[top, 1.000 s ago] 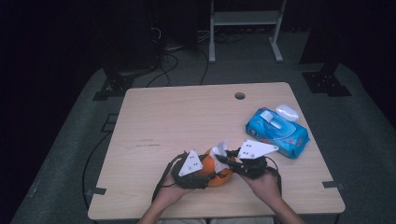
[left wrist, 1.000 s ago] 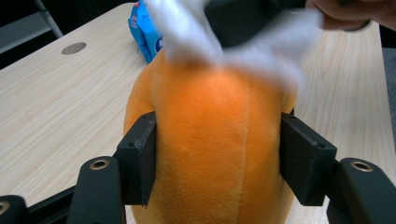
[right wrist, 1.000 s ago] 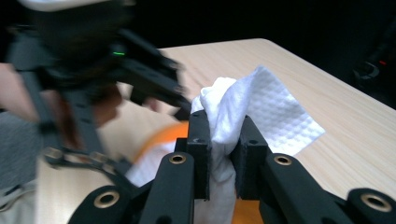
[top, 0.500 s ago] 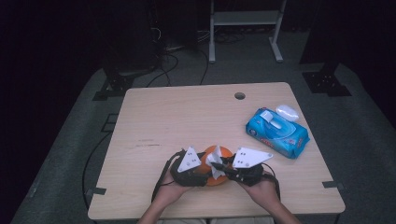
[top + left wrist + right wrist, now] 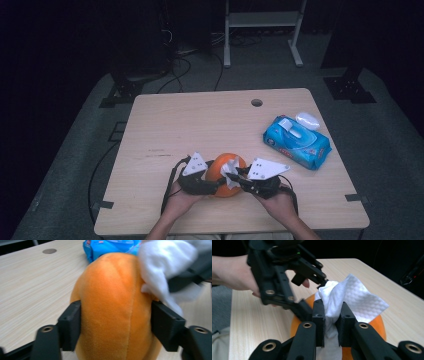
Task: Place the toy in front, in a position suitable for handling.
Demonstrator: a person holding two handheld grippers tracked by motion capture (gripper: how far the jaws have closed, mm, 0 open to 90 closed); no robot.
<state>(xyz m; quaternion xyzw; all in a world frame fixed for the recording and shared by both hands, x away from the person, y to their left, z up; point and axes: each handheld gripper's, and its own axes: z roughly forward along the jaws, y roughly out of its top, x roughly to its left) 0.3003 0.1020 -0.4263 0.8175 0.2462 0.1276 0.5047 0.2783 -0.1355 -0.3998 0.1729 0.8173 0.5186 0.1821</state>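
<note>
Round orange plush ball (image 5: 223,176) at six o'clock on table (image 5: 200,125), seamed, velvety. Left tool (image 5: 115,322) clasping ball, jaws just widened. Right tool (image 5: 331,322) pinching crumpled white wipe (image 5: 354,297) on ball's top.

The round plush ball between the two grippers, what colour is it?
Orange, the plush ball has a seam down its middle. The left gripper view shows it best.

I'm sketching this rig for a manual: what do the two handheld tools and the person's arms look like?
Both the left tool and right tool are black, each with two blocky jaws on arms with brass-coloured rivets, a pale grey three-cornered plate with dark dots on top, and a trailing black cable. The forearms are bare, without sleeves.
</note>
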